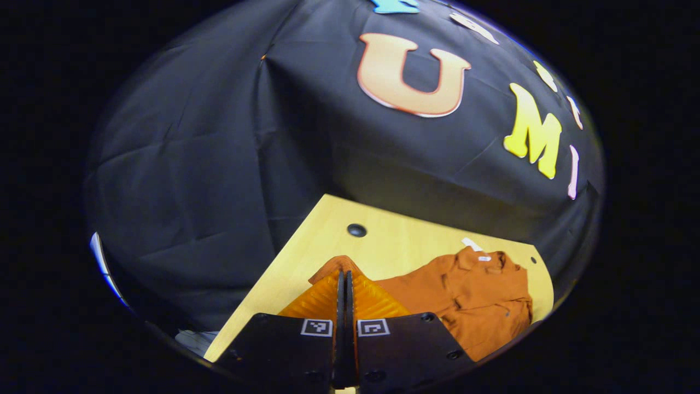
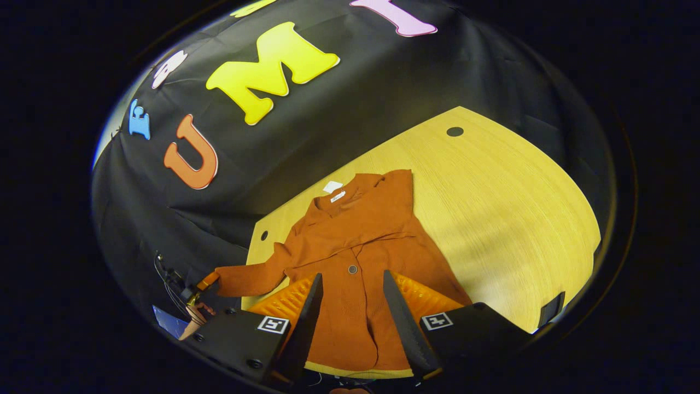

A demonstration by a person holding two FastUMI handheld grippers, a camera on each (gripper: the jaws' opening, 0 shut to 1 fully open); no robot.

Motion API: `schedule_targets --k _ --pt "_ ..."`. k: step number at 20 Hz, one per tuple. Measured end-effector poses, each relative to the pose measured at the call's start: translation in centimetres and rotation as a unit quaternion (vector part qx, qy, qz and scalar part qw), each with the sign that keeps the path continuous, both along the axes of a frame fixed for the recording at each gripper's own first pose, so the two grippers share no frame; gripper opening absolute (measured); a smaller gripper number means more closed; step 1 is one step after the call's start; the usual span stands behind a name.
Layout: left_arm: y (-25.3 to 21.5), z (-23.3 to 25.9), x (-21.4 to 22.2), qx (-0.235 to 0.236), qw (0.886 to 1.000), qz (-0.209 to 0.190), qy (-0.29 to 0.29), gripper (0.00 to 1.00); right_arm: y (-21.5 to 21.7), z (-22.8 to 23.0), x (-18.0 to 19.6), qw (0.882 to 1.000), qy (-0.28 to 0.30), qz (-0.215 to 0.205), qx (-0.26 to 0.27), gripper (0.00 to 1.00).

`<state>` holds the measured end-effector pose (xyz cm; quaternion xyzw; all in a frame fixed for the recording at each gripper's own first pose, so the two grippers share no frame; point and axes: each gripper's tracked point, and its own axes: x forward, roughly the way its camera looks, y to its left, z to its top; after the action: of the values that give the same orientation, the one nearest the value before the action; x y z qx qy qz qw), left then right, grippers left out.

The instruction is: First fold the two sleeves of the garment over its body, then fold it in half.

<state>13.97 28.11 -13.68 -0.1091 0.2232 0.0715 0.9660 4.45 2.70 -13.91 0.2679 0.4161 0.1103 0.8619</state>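
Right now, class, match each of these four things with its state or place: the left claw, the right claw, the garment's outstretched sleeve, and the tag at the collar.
Things:
1. left claw
2. right claw
3. sleeve
4. tag

States or places:
A. open, pointing at the lower front of the garment
B. white, lying on the table just beyond the collar
C. shut on the sleeve's end
D. drawn out sideways from the body, past the table's edge

Pairs: 1-C, 2-A, 3-D, 4-B
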Motion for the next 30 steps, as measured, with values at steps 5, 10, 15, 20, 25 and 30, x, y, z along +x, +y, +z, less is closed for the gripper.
schedule_targets --k 5,10,15,20,25,30 --pt "-9.7 7.6 2.7 0.02 0.998 -0.052 -0.025 0.02 -3.5 1.4 -0.9 0.999 -0.038 0.005 0.011 0.72" --pt "-24.4 12.0 6.5 0.05 0.985 -0.16 -0.04 0.02 -7.3 3.2 -1.8 0.995 -0.095 0.02 -0.002 0.72" --pt "-39.1 9.2 8.5 0.057 0.963 -0.264 -0.023 0.02 -12.9 5.0 -2.4 0.991 -0.13 0.003 -0.028 0.73" --pt "-49.4 -1.0 10.5 0.061 0.944 -0.321 0.052 0.02 -20.6 5.1 -4.2 0.988 -0.124 -0.052 -0.071 0.73" --pt "-55.7 -9.2 12.0 0.113 0.919 -0.359 0.115 0.03 -27.1 3.9 -7.2 0.985 -0.09 -0.115 -0.094 0.72" --pt "-58.2 -13.3 13.6 0.149 0.915 -0.345 0.146 0.06 -30.1 2.4 -8.9 0.982 -0.059 -0.149 -0.101 0.73"
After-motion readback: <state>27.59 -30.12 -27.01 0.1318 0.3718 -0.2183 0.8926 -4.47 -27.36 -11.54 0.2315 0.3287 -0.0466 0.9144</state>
